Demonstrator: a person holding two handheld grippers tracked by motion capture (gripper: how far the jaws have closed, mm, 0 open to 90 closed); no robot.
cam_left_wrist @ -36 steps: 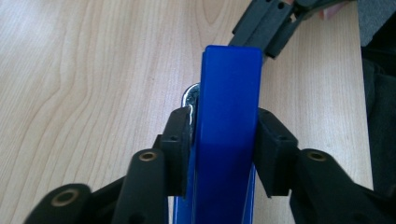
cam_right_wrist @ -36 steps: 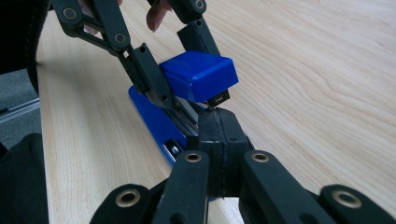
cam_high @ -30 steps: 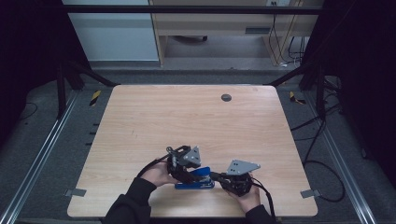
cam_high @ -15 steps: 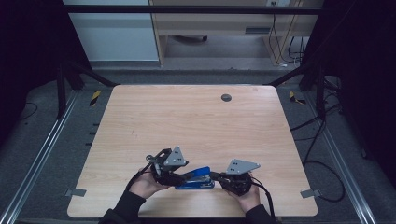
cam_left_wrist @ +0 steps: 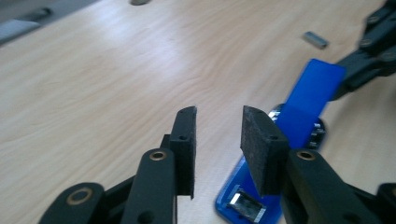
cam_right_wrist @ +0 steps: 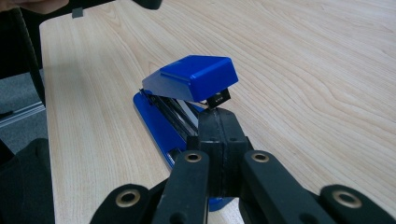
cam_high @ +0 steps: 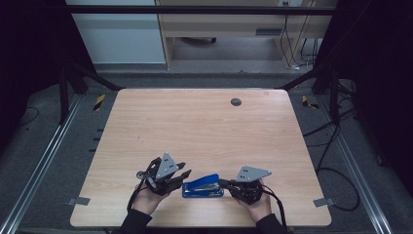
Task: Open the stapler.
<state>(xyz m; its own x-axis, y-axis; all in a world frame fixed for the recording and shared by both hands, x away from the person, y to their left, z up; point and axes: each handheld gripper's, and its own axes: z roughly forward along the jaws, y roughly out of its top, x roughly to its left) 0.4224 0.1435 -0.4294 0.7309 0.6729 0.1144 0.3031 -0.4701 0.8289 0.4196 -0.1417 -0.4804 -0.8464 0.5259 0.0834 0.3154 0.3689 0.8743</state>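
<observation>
The wooden table (cam_high: pixel 204 131) fills the middle of the high view, bare but for a round dark grommet (cam_high: pixel 235 102) toward its far edge at about 12 o'clock. A small grey metal piece (cam_left_wrist: pixel 315 39) lies on the wood in the left gripper view, at about 1 o'clock from the jaws and apart from everything else. Nothing stands between either tool and the work.

The blue stapler (cam_high: pixel 203 185) lies near the table's near edge, at about 6 o'clock from the table's centre, between the two hands. Its long axis runs left to right across the high view. Its top arm (cam_right_wrist: pixel 194 77) is lifted off the base and tilts upward, so the metal staple channel shows beneath it.

The left gripper (cam_high: pixel 184 176) sits just beside the stapler's left end, at its 9 o'clock. Its jaws stand apart and have just been closing; the left gripper view shows bare wood in the gap between the pads, with the stapler's blue base lying just to the right of the right-hand pad (cam_left_wrist: pixel 257 140), not between them.

The right gripper (cam_high: pixel 224 184) meets the stapler's right end, at its 3 o'clock. Its two jaws are pressed together, and their joined tip (cam_right_wrist: pixel 218 122) sits at the stapler's raised end, under the lifted top arm; whether it pinches a part there I cannot tell.
</observation>
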